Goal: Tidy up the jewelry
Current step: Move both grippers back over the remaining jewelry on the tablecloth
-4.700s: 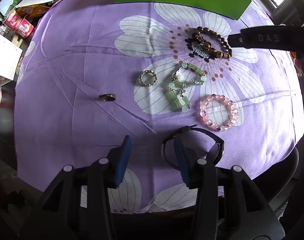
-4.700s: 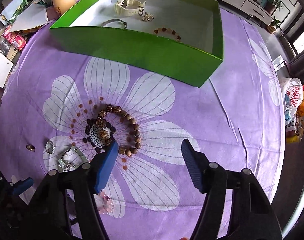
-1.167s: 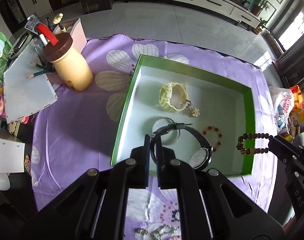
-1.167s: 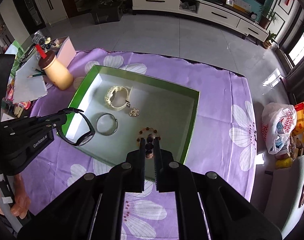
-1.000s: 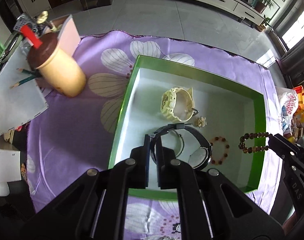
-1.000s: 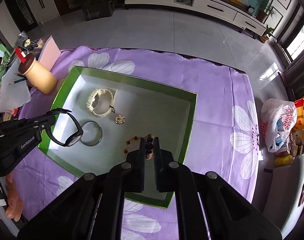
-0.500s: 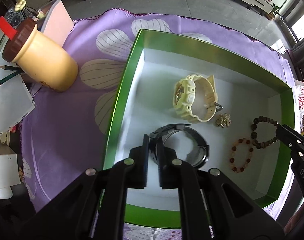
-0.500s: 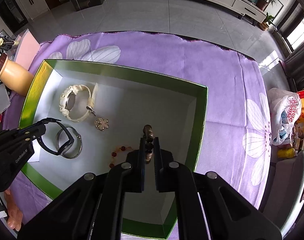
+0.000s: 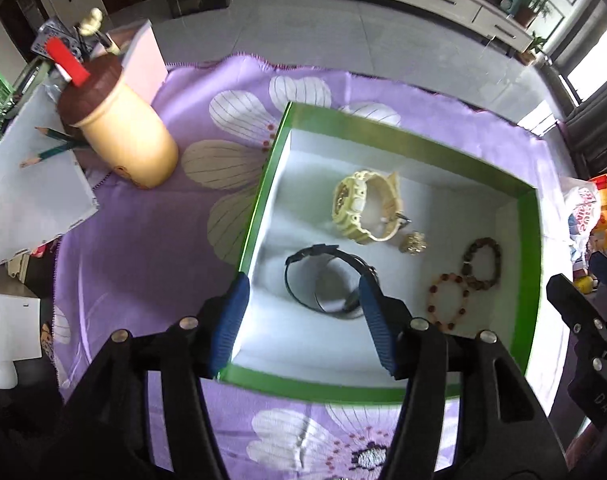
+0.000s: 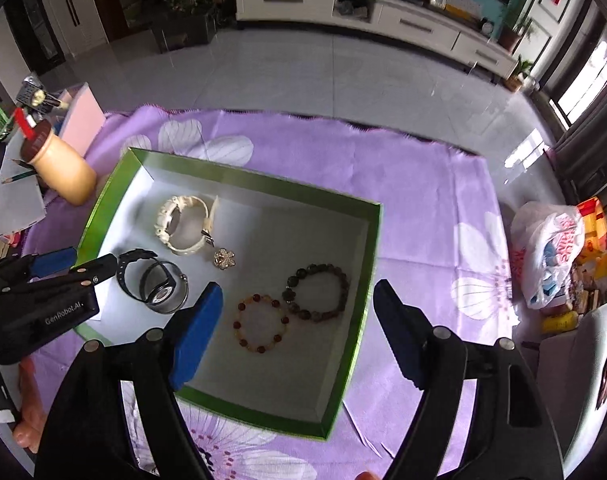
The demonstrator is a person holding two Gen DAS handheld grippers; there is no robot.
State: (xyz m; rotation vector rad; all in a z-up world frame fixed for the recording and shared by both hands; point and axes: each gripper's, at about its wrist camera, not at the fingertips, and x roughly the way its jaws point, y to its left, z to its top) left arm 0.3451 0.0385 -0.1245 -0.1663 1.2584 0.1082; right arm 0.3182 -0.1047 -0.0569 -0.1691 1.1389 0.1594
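A green box (image 9: pixel 263 200) with a white floor stands on the purple floral cloth (image 9: pixel 143 248). My left gripper (image 9: pixel 303 324) hovers over its near left corner, jaws opening, nothing pressed between the pads. Below it the black watch (image 9: pixel 327 284) lies free on the box floor, across a silver bangle (image 10: pixel 167 292). My right gripper (image 10: pixel 297 336) hangs over the near right part, jaws opening and empty. The dark bead bracelet (image 10: pixel 317 292) lies free beside an amber bead bracelet (image 10: pixel 261 328). A cream watch (image 10: pixel 183 224) and a gold flower brooch (image 10: pixel 224 258) lie further back.
Left of the box stand a tan bottle with a brown cap (image 9: pixel 127 144), a pink box (image 9: pixel 139 60) and a white sheet with pencils (image 9: pixel 35 196). A plastic bag (image 10: pixel 551 248) sits off the table's right side. A hand (image 10: pixel 27 420) holds the left gripper.
Both grippers were shut, the left on the black watch and the right on the dark bead bracelet. Both have opened, and the two pieces now lie in the box.
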